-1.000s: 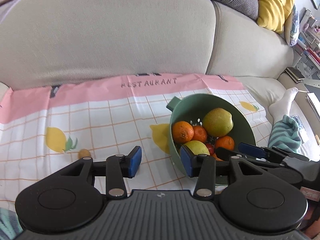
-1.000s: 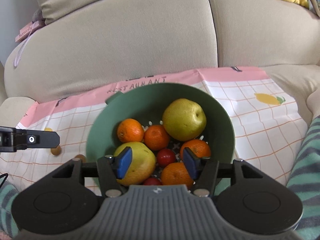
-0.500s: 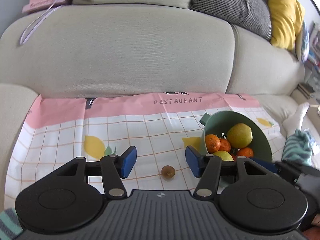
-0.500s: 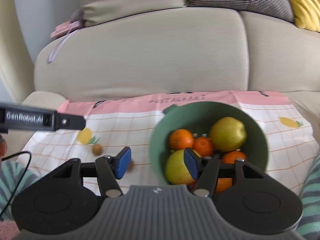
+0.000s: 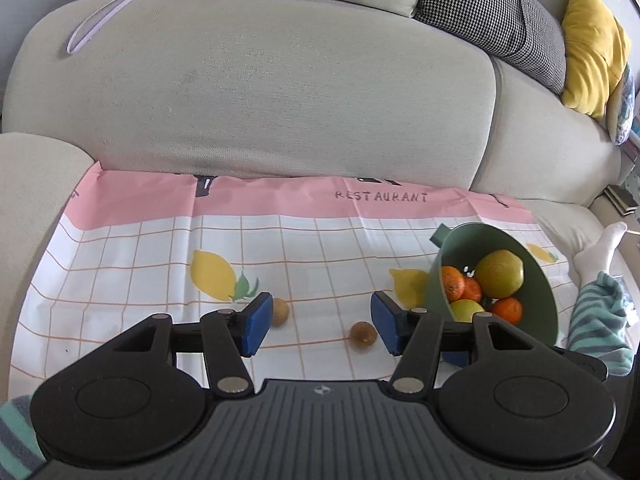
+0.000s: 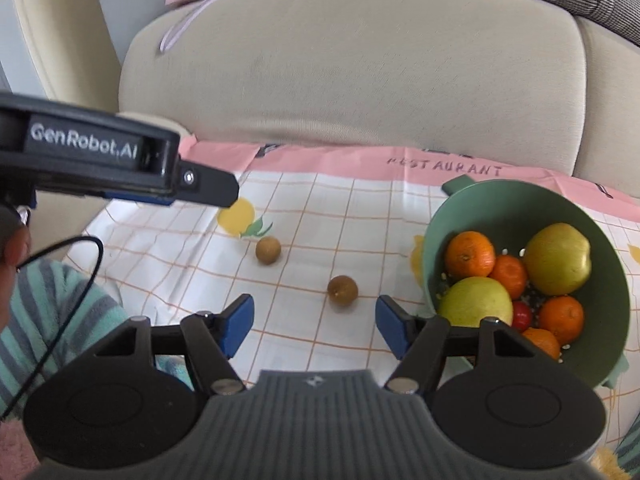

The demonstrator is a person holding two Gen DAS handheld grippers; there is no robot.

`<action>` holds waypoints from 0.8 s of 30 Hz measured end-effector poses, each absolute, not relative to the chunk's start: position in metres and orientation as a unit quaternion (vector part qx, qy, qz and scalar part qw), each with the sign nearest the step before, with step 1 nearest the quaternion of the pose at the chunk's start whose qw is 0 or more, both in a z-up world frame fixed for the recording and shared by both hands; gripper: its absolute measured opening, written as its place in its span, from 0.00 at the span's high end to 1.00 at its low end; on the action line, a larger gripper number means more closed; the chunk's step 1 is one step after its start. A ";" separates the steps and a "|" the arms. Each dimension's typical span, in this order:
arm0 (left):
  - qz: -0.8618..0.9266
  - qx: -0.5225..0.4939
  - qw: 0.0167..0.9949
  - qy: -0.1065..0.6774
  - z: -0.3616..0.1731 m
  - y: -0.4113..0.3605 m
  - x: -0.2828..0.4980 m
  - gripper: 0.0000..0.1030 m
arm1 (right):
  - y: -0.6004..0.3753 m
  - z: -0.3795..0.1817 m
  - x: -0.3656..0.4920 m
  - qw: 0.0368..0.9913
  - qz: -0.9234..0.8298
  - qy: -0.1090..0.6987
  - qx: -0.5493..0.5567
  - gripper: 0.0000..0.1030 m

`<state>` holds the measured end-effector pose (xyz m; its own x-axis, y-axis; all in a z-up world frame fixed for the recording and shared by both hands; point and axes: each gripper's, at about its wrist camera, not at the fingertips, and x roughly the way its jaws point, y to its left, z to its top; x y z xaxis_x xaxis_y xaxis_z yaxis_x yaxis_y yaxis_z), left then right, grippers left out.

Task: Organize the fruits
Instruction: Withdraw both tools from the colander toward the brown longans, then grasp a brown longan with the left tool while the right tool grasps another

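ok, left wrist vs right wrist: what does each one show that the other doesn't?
Left wrist only: yellow cushion, a white-socked foot.
Right wrist only: the left hand-held gripper from the side, a black cable, the red fruit in the bowl.
Both: green colander bowl of oranges and pears, two small brown fruits loose on the checked cloth, beige sofa back.

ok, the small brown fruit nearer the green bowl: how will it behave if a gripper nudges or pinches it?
The small brown fruit looks round and lies loose on the flat tablecloth, so a nudge would probably send it rolling. It is far narrower than the open right gripper, so an off-centre pinch may squirt it out. Its skin looks matte, so likely not slippery.
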<state>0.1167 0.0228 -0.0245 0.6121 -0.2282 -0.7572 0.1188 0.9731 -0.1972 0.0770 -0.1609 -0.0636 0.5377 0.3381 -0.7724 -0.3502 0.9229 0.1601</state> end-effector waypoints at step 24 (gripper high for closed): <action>-0.095 -0.079 0.879 0.460 -0.064 0.046 0.169 0.36 | -0.131 -0.118 0.119 0.867 0.187 0.454 -0.083 0.66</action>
